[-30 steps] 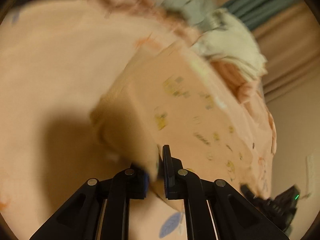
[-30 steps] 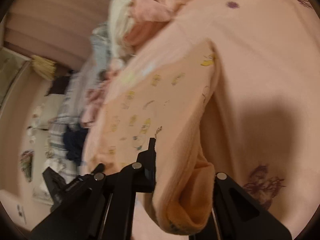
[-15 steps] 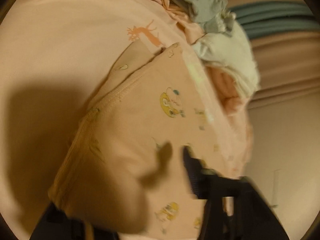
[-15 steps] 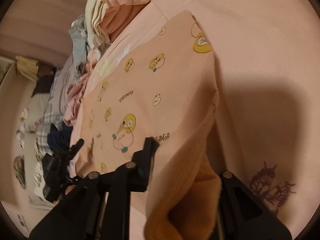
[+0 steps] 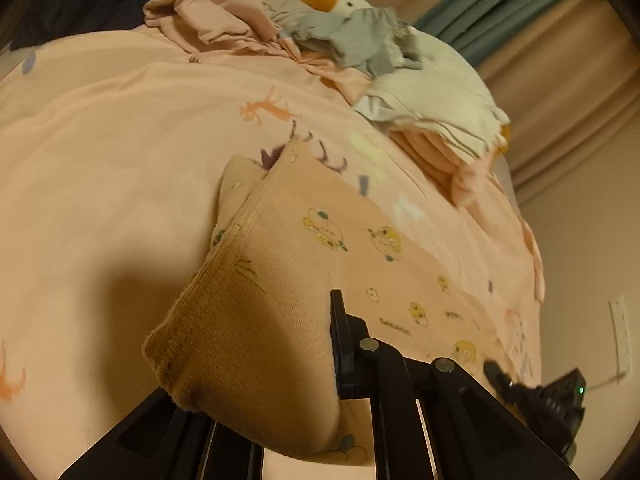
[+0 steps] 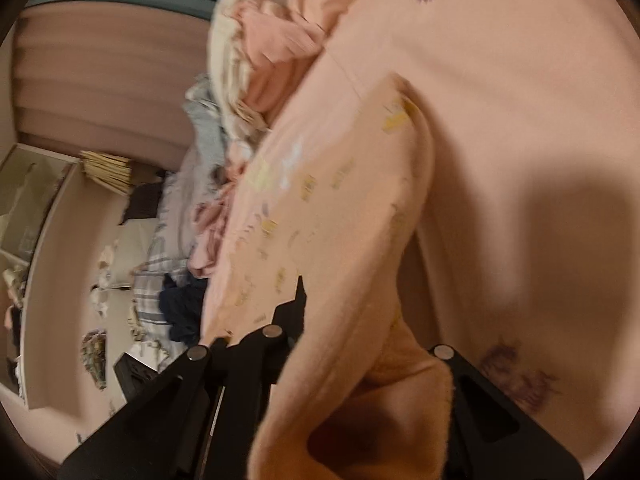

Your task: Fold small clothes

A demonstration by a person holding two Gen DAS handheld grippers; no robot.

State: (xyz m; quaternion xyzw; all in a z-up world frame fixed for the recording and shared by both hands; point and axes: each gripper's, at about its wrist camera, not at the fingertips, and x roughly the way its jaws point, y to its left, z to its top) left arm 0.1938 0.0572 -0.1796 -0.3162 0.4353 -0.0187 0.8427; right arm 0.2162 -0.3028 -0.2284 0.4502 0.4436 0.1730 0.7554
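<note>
nearest the left wrist camera, the left gripper (image 5: 280, 364) pinches the ribbed cuff end of the small peach garment (image 5: 360, 264); its right finger (image 5: 340, 332) presses against the cloth, while the left finger is hidden under the fold. in the right wrist view the right gripper (image 6: 360, 344) likewise pinches the garment (image 6: 328, 208), with thick cloth bunched between its fingers and draping over the near one. the garment, printed with little yellow chicks, hangs partly lifted between the two tools and trails down onto the peach bedspread (image 5: 120, 160), its far end resting there. the step in hand looks like carrying the held edge over to make a fold; to do it well, both grips should travel level and together, keeping the edge taut so the cuff lands square on the far part and no crease is trapped underneath. beyond the garment, the left view shows a heap of clothes (image 5: 436, 120) with a grey stuffed goose (image 5: 352, 28) on top, then curtains (image 5: 520, 12). the right view, blurred, cannot show the goose, but it alone shows the room floor to the left with a plaid cloth (image 6: 160, 272) and scattered clutter, and the open hollow of the cuff near the lens. only the left view shows the other tool, low at its right edge.
</note>
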